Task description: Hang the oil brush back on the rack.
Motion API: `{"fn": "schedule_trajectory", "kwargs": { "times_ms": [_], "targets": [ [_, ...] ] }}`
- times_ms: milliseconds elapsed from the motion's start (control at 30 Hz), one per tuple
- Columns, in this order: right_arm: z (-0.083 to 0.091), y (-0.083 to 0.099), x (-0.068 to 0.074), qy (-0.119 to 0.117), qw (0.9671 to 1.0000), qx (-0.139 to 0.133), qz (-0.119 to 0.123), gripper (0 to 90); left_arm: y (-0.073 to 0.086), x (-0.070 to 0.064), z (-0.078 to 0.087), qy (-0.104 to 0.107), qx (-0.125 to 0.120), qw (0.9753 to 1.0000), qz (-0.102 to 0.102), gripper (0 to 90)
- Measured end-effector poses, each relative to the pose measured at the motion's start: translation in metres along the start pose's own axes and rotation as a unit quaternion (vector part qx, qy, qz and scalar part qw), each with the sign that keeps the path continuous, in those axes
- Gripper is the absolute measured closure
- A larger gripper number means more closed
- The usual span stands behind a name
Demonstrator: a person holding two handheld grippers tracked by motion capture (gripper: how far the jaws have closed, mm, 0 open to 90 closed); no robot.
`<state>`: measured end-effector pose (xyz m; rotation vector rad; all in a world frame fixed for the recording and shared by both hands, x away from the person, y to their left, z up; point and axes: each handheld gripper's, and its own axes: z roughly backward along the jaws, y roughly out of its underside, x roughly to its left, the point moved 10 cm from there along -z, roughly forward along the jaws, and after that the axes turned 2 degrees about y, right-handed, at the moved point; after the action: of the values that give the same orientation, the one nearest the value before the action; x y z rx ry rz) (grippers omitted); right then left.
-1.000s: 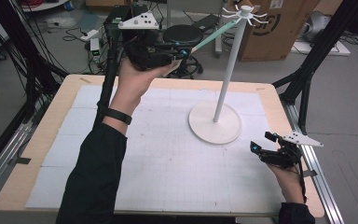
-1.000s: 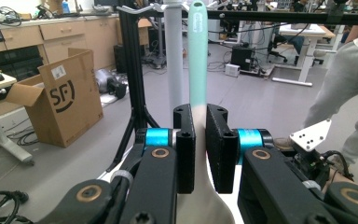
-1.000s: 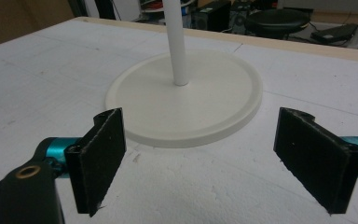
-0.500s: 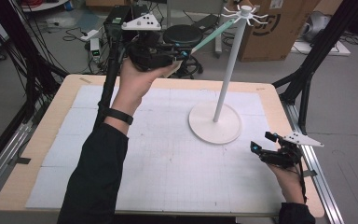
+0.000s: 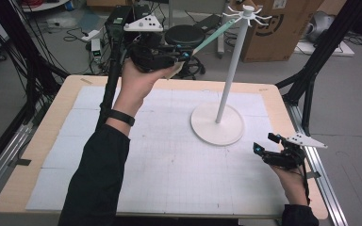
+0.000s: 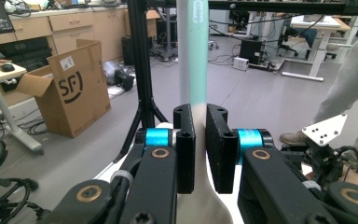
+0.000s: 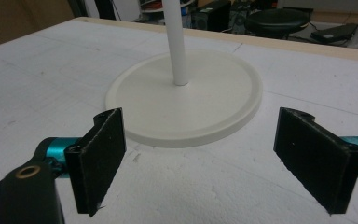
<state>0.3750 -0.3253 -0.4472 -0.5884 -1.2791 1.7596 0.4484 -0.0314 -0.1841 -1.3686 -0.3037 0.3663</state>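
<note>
While the left hand (image 5: 139, 82) was lifted high above the table (image 5: 52, 136), the left gripper (image 5: 181, 55) was squeezed tight on a long tool (image 5: 214, 34). The tool was mint green along its handle and cream white at its wide end. In the left gripper view, the two black jaws pressed on both sides of the tool (image 6: 193, 70), right where the green turned to white. The green handle stuck straight out past the jaws, and the white end sat down between the gripper's arms. The tool sloped up from the gripper to the top of the white stand (image 5: 228, 80). Its far tip was right by the little hooks (image 5: 250, 14) at the top of the stand, but I could not tell if it touched one.

The stand stood upright on its round white base (image 5: 217, 129), on the far right part of the table. The right gripper (image 5: 266, 146) was low, near the table, just on the near right side of that base. Its jaws were spread wide and held nothing. In the right gripper view, the round base (image 7: 186, 100) sat between the two pads and a bit beyond them, not touching them.
</note>
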Motion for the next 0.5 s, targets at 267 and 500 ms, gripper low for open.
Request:
{"fn": "schedule_trajectory", "kwargs": {
  "times_ms": [267, 500],
  "targets": [
    [0.0000, 0.0000, -0.0003, 0.000, 1.0000, 0.000, 0.000, 15.9, 0.0035, 0.0000, -0.0056, 0.002, 0.006, 1.0000, 0.002, 81.8],
    [0.0002, -0.0004, -0.0003, 0.000, 1.0000, -0.002, 0.000, 15.9, 0.0102, 0.0037, -0.0058, -0.004, 0.005, 0.9998, 0.018, 58.6]
  ]
}}
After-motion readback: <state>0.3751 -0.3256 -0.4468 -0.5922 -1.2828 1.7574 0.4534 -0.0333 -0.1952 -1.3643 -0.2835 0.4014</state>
